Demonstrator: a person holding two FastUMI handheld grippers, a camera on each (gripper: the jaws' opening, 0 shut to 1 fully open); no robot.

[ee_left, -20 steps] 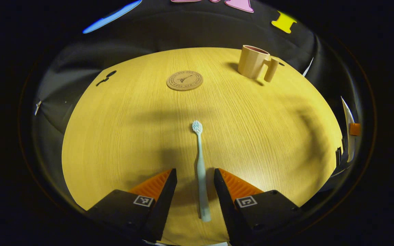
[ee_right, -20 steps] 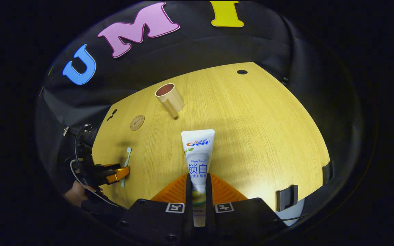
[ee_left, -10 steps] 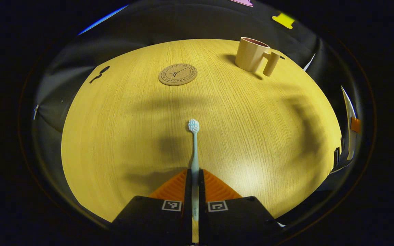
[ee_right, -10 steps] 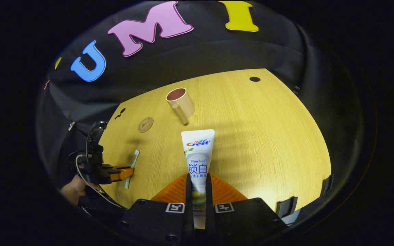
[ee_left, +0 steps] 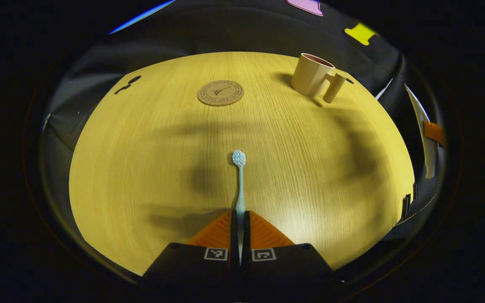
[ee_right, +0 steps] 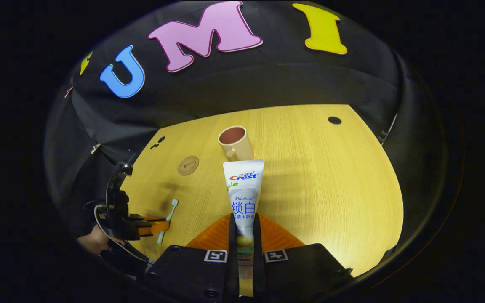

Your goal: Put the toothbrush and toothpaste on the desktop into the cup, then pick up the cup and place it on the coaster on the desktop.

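My left gripper (ee_left: 240, 216) is shut on the handle of a pale blue toothbrush (ee_left: 239, 176), whose bristle head points ahead over the wooden desktop (ee_left: 141, 160). A beige cup (ee_left: 311, 75) with a side handle stands upright at the far right, and a round cork coaster (ee_left: 220, 93) lies far ahead, left of the cup. My right gripper (ee_right: 242, 221) is shut on a white toothpaste tube (ee_right: 243, 191), held above the desk with its flat end toward the cup (ee_right: 235, 142). In the right gripper view the left gripper (ee_right: 155, 225) holds the toothbrush (ee_right: 167, 214) at the lower left, and the coaster (ee_right: 188, 165) lies beyond it.
Small dark holes mark the desk at its far left (ee_left: 128, 84) and far right corner (ee_right: 334, 120). A hand (ee_right: 93, 242) holds the left gripper near the desk's left edge. Black cloth walls surround the desk on all far sides.
The left gripper closed on the toothbrush and lifted it slightly off the desk. The right gripper carried the toothpaste up and toward the cup, which now sits just beyond the tube's end.
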